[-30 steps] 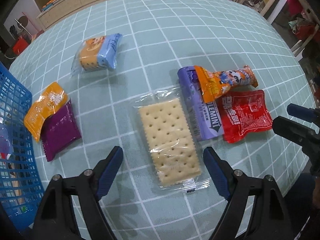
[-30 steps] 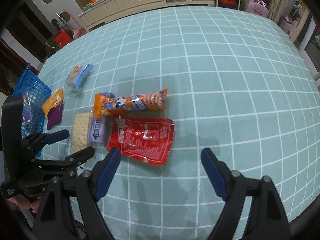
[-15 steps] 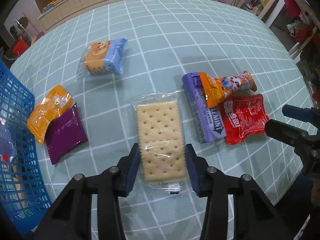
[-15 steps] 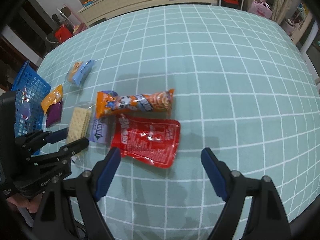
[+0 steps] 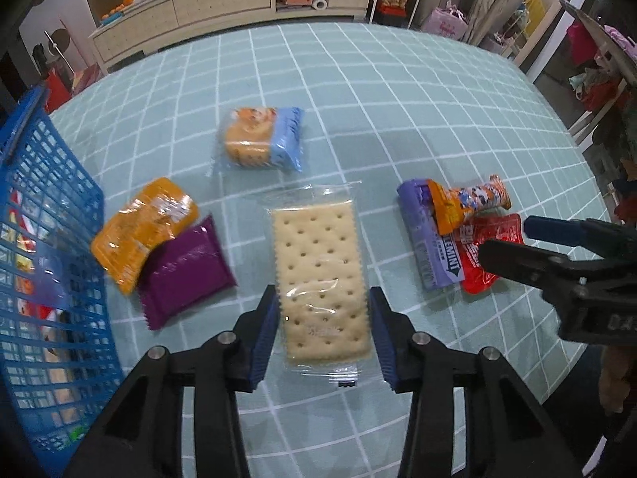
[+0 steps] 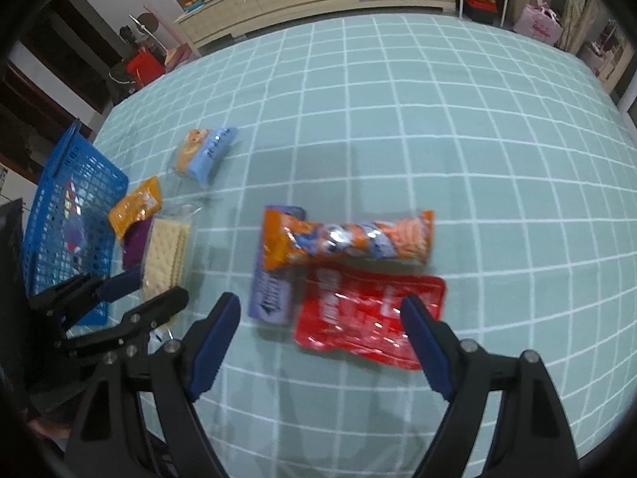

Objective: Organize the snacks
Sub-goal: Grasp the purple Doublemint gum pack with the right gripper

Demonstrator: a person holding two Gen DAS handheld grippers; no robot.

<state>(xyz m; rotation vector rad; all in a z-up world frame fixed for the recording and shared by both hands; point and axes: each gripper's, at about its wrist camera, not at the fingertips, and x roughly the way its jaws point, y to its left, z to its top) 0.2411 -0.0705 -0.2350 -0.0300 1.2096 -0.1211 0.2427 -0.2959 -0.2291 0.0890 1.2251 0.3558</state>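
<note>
My left gripper is shut on the clear-wrapped cracker pack and holds it off the table, also seen in the right wrist view. My right gripper is open, low over the red pouch. Beside the pouch lie an orange snack tube and a purple bar. Orange, purple and blue-orange packs lie on the teal grid tablecloth.
A blue mesh basket with several snacks inside stands at the table's left edge. The right gripper's fingers reach in from the right in the left wrist view. Cabinets and clutter lie beyond the table.
My left gripper closed on the cracker pack and lifted it up and toward the left. My right gripper moved down closer to the red pouch, still open.
</note>
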